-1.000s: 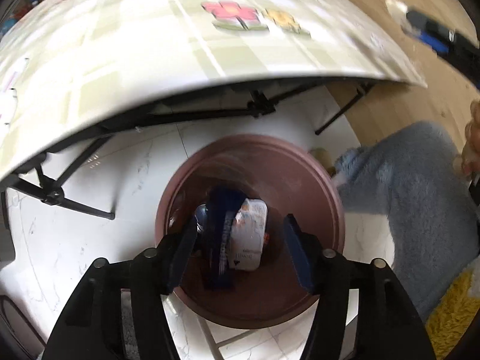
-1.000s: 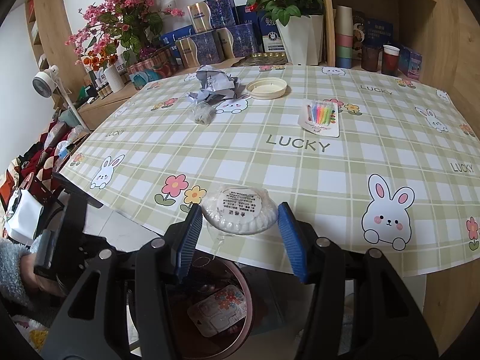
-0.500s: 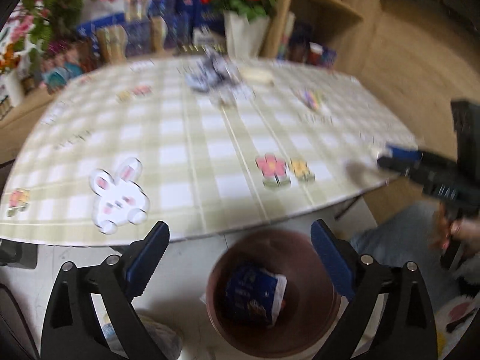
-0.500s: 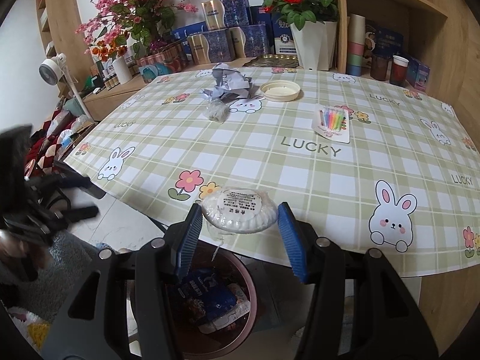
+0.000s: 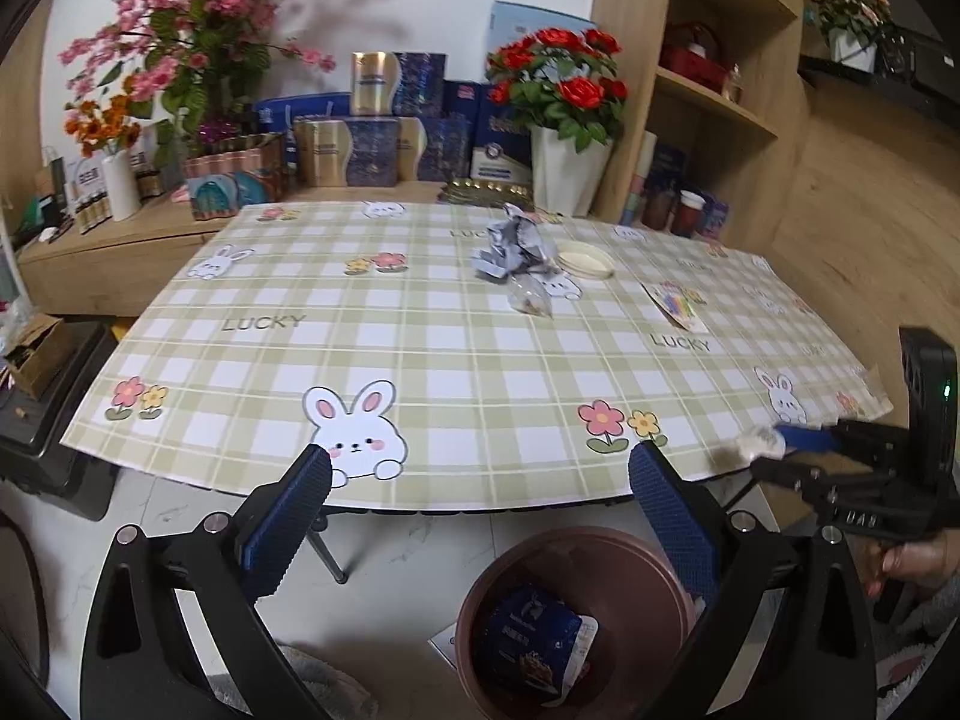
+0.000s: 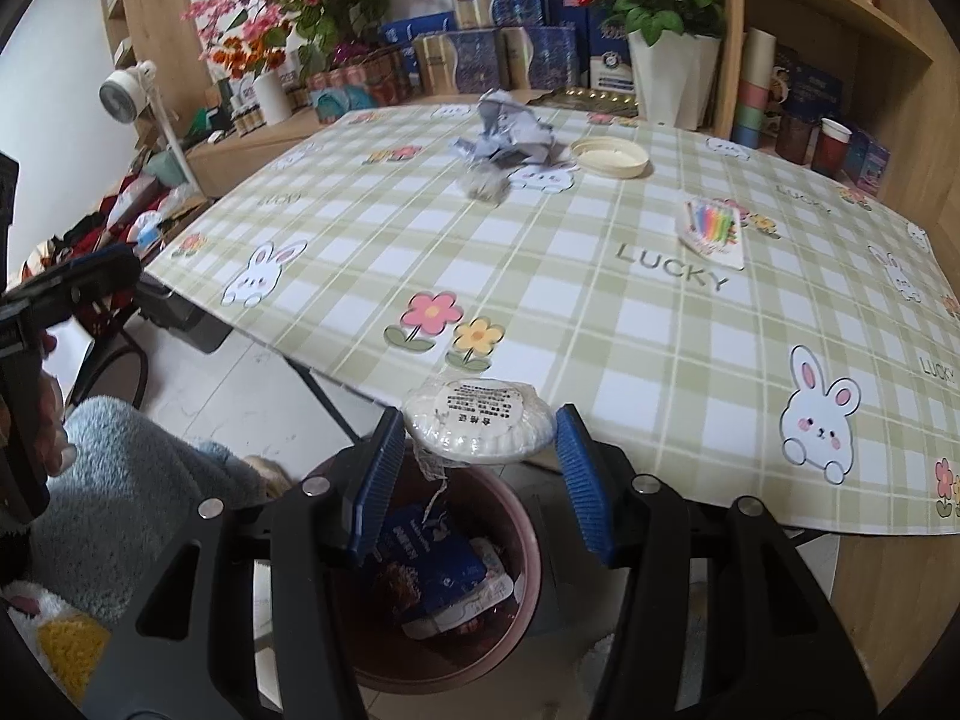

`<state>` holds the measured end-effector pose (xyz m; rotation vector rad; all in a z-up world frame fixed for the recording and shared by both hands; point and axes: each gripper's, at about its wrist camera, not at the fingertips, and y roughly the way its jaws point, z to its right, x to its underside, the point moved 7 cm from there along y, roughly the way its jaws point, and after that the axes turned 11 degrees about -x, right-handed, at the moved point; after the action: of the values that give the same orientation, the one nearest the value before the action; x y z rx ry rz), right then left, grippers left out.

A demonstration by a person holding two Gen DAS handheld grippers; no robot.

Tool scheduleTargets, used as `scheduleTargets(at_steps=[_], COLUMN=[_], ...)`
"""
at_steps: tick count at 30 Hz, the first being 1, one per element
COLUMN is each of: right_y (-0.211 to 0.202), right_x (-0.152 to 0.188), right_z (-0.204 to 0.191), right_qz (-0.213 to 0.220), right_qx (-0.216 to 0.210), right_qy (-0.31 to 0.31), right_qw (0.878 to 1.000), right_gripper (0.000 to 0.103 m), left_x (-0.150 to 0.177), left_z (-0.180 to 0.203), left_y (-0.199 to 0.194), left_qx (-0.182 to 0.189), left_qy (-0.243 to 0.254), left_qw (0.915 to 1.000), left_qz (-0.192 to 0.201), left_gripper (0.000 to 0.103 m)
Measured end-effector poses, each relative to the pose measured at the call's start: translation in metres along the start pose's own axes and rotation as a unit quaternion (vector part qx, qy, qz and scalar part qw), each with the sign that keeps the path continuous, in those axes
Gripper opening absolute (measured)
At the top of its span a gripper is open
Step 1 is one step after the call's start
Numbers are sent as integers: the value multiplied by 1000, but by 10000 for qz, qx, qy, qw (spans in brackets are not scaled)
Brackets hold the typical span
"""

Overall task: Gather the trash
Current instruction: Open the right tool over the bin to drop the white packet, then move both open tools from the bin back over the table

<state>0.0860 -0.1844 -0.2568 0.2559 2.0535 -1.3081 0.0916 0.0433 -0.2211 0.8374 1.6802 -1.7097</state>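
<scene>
Between right hand-held gripper (image 6: 477, 468) pads: white packet (image 6: 479, 426)

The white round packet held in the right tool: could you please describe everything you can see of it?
The white round packet is a flat, disc-shaped item in clear crinkled plastic wrap, with a white label of small dark print on its upper face and ribbed edges. It lies roughly level between the blue pads of the right tool, which grip its two sides. A loose strip of wrapper dangles beneath it. It hangs at the table edge, above the brown bin on the floor.
</scene>
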Motion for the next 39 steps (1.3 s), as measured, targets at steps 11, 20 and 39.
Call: scheduleTargets(at_steps=[11,20,39], right_y=[24,45,31], right_x=[33,58,37], right_z=[-19,-22,-6], right_qz=[-654,-1202,-803], right_qx=[-81,-106,317], right_qy=[-109,-67,-11], right_qw=[9978,9927,9963], right_gripper=[53,53,92], left_x=[1,8,10], left_z=[-11,-16,-12], left_y=[-11,-6,-2], left_qx=[-270,-303,-303], left_qy=[-71,-144,-63], left_qw=[9992,9993,9995], left_qz=[273,174,101], left_gripper=[97,97,97])
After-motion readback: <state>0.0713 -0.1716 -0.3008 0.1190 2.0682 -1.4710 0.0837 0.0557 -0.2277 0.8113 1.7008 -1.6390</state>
